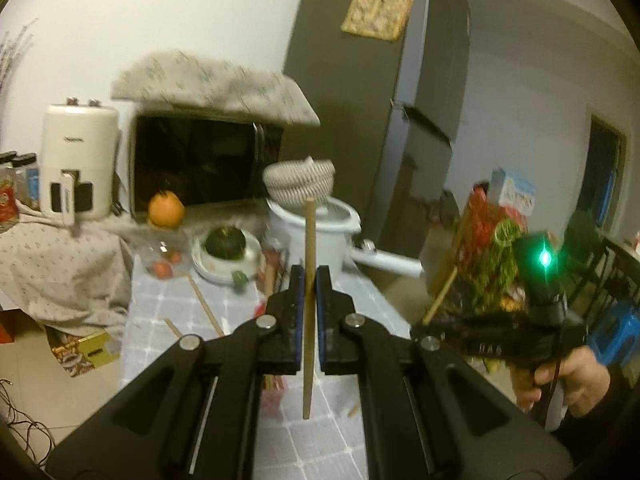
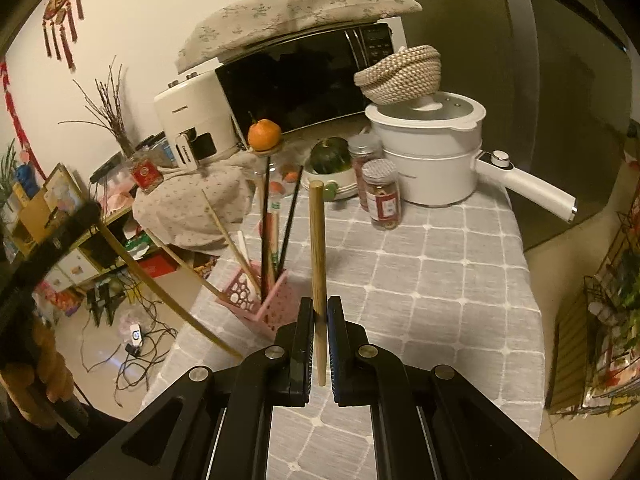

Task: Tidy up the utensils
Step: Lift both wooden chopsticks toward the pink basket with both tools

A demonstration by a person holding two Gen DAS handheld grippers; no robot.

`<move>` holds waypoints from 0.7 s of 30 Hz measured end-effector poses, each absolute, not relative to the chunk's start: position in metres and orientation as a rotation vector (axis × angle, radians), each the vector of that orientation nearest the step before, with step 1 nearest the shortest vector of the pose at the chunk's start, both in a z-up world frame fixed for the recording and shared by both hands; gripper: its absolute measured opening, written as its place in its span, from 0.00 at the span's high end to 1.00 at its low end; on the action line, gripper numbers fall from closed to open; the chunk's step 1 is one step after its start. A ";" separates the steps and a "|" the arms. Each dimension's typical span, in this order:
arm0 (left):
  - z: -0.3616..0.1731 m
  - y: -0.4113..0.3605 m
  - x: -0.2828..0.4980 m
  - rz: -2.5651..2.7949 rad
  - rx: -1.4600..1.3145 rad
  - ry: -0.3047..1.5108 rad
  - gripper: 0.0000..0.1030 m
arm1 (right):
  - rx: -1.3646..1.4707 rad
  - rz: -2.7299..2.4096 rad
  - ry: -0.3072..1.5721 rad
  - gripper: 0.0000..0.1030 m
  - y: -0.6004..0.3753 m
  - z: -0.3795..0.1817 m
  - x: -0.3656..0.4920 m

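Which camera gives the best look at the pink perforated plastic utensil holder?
The right wrist view: the pink perforated plastic utensil holder stands unobstructed on the grey checked tablecloth, with several chopsticks in it. In the left wrist view the jaws cover it almost entirely; only a blurry reddish patch shows below them.

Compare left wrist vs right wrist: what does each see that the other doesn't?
Left wrist only: the right gripper from the side, hand on its grip, green LED lit, and loose chopsticks lying on the tablecloth.

Right wrist only: the pink utensil holder with several chopsticks standing in it, and two spice jars.

Both: jaws closed on a wooden chopstick (left chopstick, right chopstick), microwave, white pot, orange.
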State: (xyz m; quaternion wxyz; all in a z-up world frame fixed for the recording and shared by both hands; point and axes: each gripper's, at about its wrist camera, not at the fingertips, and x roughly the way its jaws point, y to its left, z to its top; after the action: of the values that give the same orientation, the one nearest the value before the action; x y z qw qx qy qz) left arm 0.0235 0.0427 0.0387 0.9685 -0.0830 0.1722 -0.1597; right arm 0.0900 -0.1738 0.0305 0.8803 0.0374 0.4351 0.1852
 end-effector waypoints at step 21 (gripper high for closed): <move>-0.009 0.050 0.071 -0.169 -0.176 0.316 0.94 | 0.094 0.388 0.943 0.94 -0.167 0.018 0.093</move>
State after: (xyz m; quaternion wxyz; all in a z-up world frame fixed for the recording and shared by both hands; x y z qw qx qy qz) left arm 0.0707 0.0502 -0.0087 0.9802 -0.0872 0.1568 -0.0837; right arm 0.0934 -0.1672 0.0181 0.8718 0.0451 0.4512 0.1854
